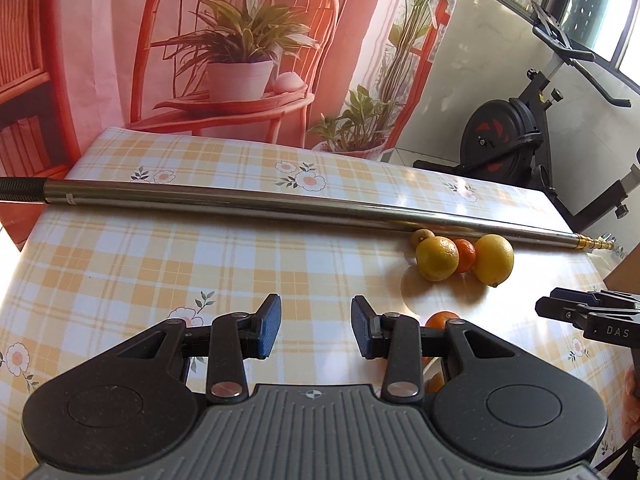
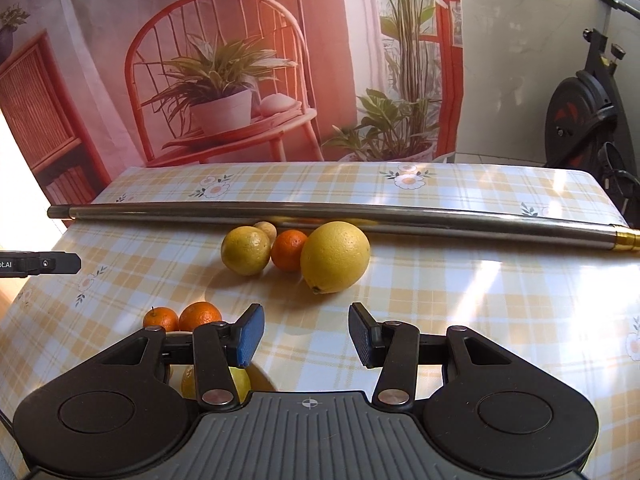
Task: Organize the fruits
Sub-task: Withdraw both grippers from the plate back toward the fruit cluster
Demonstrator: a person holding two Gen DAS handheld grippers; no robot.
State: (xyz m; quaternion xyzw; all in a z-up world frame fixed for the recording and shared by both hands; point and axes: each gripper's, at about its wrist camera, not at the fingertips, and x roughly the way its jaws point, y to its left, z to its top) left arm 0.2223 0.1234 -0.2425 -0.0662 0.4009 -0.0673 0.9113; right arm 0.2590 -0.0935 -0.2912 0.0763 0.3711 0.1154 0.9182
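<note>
A cluster of fruit lies by the metal pole: a big yellow lemon (image 2: 335,257) (image 1: 493,260), a small orange (image 2: 289,250) (image 1: 465,255), a yellow-green citrus (image 2: 246,251) (image 1: 437,258) and a small brown fruit (image 2: 267,229) (image 1: 422,235) behind. Nearer lie two small oranges (image 2: 200,315) (image 2: 161,319) and a yellow fruit (image 2: 236,383) partly hidden under my right gripper. My right gripper (image 2: 306,334) is open and empty, short of the lemon. My left gripper (image 1: 316,326) is open and empty over bare cloth; an orange (image 1: 440,319) shows behind its right finger.
A long steel pole (image 2: 320,213) (image 1: 240,200) lies across the checked tablecloth (image 2: 480,300) (image 1: 120,260) behind the fruit. A printed backdrop hangs beyond the far edge. An exercise bike (image 1: 520,132) stands off the table's right. The right gripper's tip (image 1: 580,312) shows at right.
</note>
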